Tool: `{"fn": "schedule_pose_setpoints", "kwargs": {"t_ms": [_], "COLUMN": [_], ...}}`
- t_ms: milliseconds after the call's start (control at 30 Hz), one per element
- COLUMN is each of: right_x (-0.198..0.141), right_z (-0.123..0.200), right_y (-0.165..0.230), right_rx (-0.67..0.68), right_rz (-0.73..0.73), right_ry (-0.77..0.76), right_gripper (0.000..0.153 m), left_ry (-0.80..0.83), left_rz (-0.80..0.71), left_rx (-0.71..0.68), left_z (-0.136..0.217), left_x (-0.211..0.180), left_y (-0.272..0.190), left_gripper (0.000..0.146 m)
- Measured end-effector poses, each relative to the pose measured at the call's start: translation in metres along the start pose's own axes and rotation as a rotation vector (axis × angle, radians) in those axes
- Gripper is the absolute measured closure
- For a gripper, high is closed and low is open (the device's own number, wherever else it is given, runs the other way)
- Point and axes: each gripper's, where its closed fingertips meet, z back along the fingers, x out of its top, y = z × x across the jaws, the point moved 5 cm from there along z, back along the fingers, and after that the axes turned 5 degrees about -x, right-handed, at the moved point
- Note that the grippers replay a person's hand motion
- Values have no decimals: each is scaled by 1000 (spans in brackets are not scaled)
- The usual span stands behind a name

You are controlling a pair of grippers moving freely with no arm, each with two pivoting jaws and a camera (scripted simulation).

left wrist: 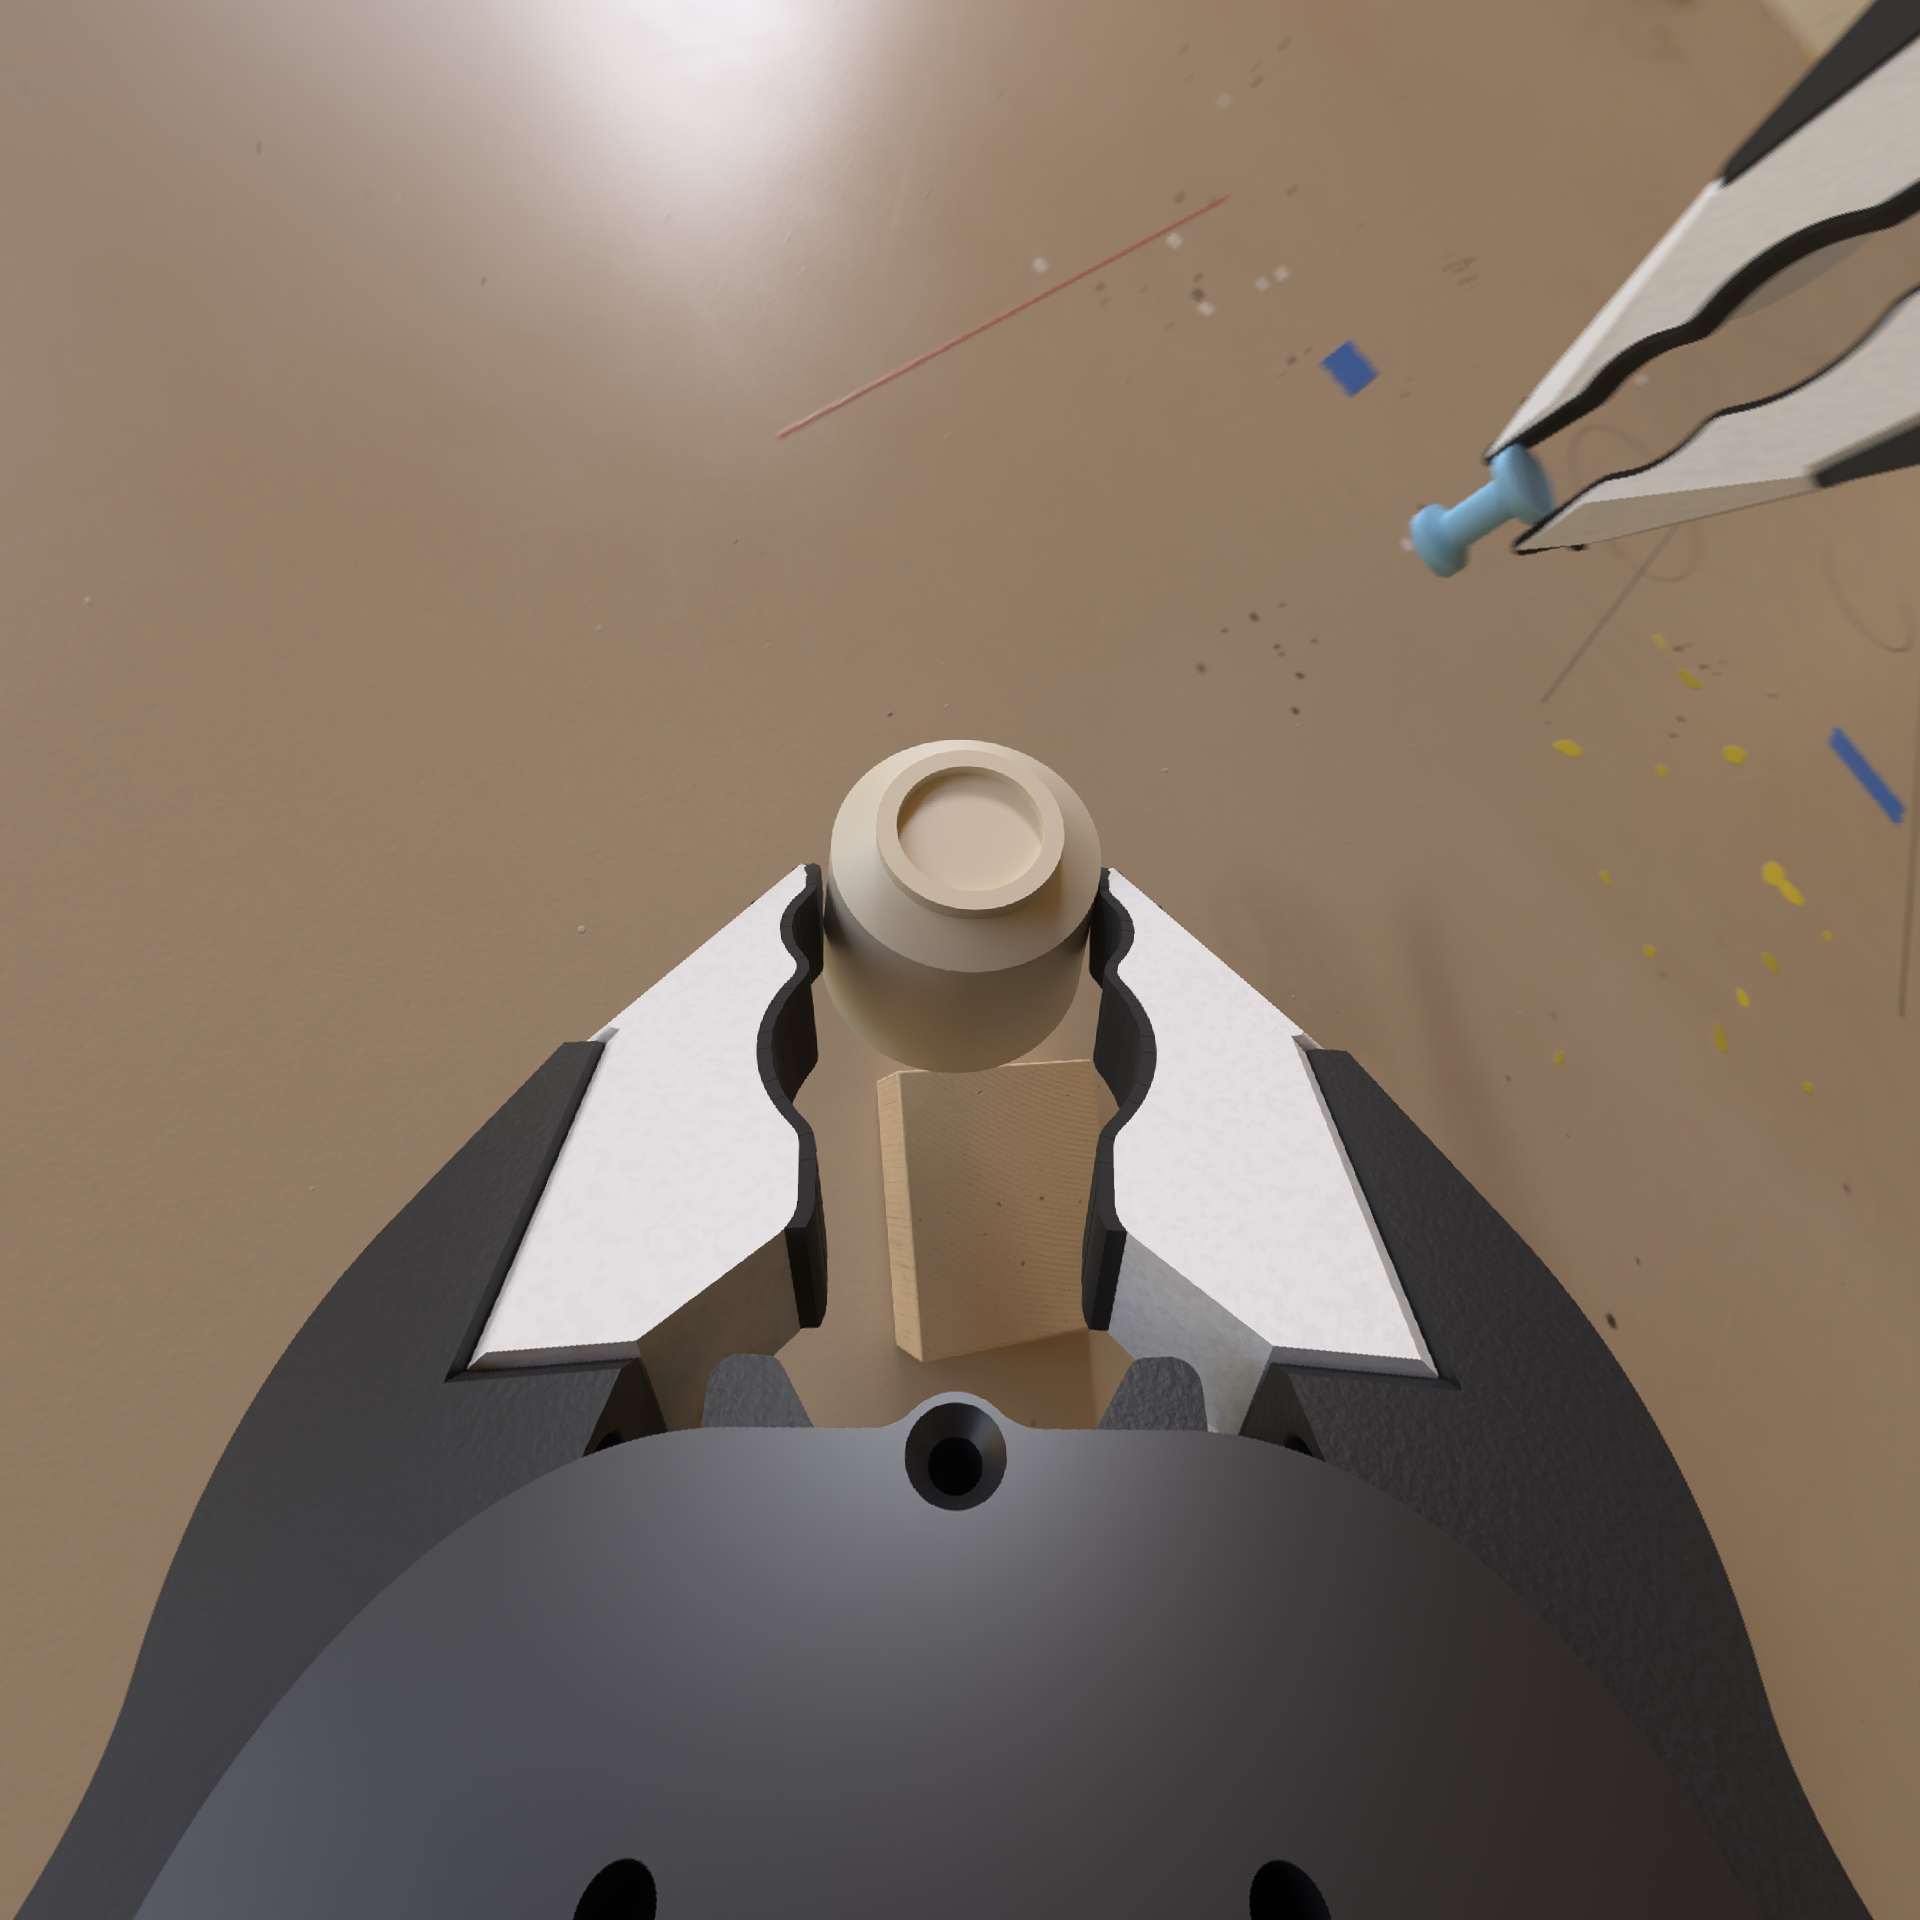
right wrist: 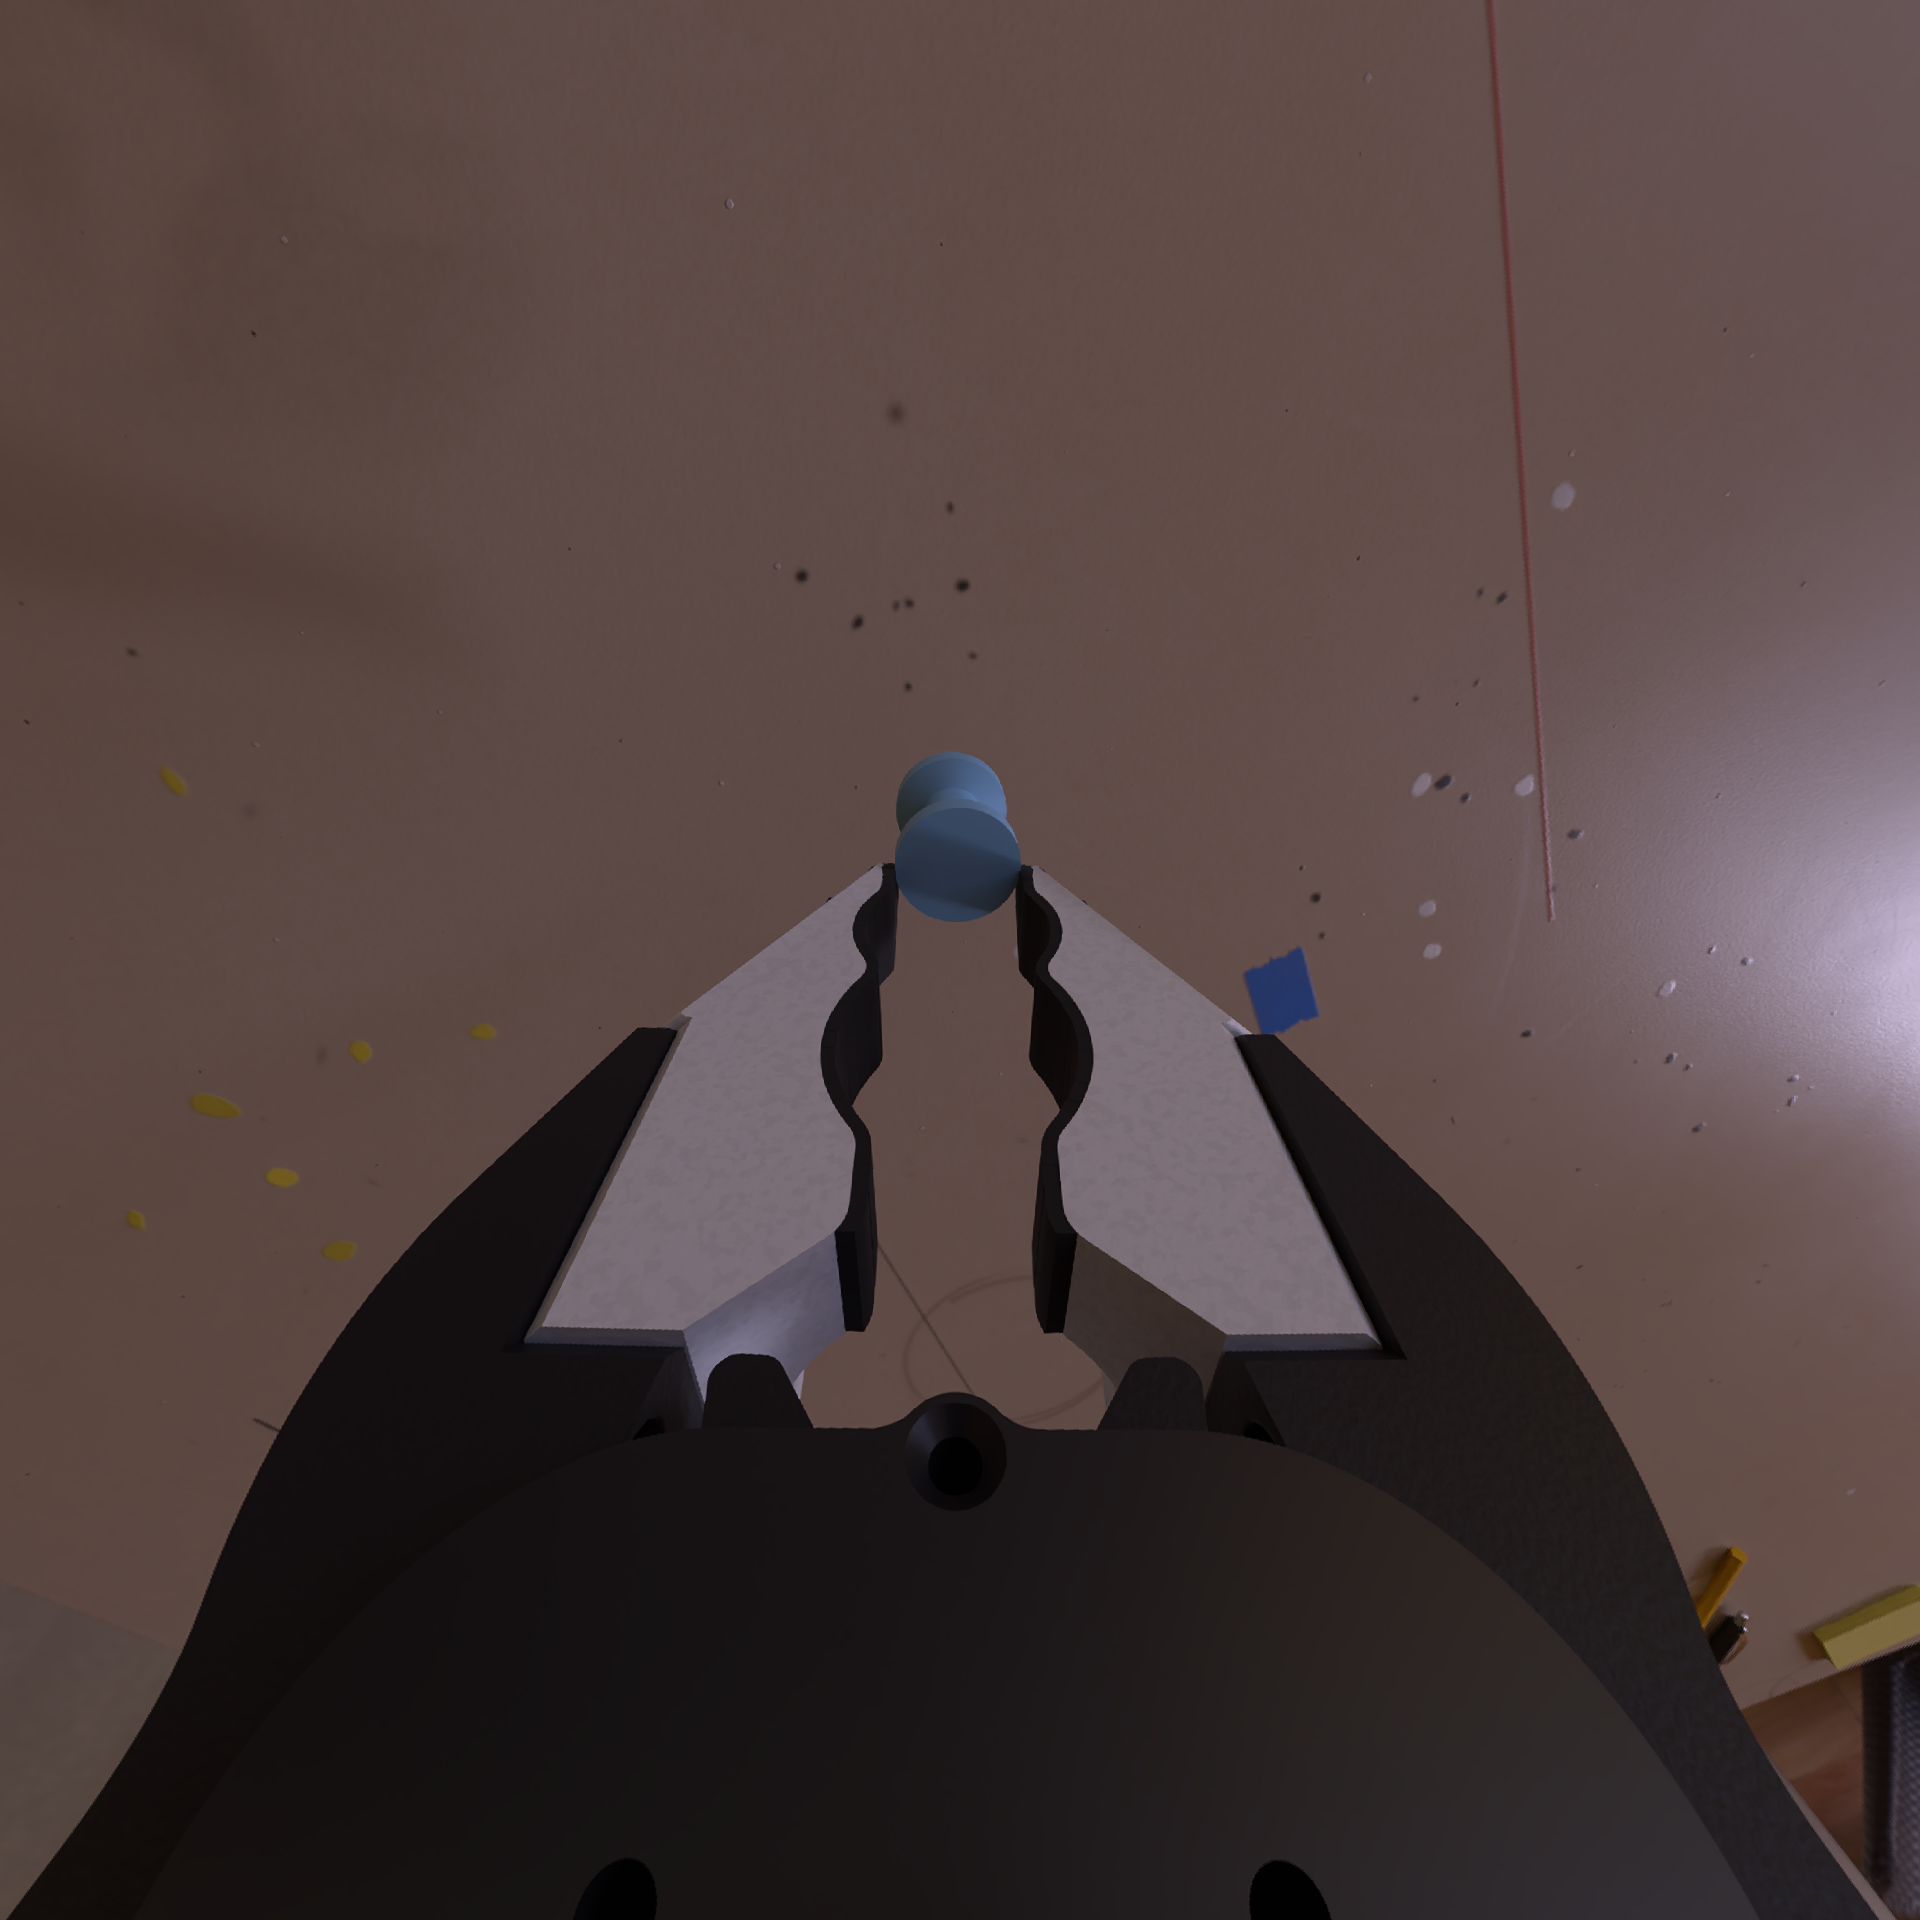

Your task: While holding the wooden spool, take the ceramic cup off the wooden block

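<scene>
Our left gripper [left wrist: 957, 904] jaws clamp the upturned ceramic cup [left wrist: 961, 899] above the wooden block [left wrist: 992, 1210]; our right gripper [right wrist: 956, 883] jaws pinch the blue wooden spool [right wrist: 954, 844] at their tips.

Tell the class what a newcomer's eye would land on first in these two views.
First, the cream ceramic cup, upside down, gripped at the tips of the left hand-held gripper, with the pale wooden block showing between the fingers behind it. Next, the small blue wooden spool pinched at the tips of the right hand-held gripper, over a brown surface speckled with yellow and blue marks.
</scene>
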Motion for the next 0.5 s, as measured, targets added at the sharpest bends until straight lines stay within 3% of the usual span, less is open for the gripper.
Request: {"fn": "schedule_pose_setpoints", "kwargs": {"t_ms": [300, 500], "right_x": [-1, -1], "right_z": [0, 1], "right_y": [0, 2], "right_rx": [7, 2], "right_rz": [2, 16], "right_ry": [-9, -15], "right_gripper": [130, 130], "left_ry": [202, 87], "left_rz": [-11, 42], "left_rx": [182, 133], "left_z": [-18, -17], "left_x": [-8, 7], "left_y": [5, -3], "left_gripper": [94, 94]}}
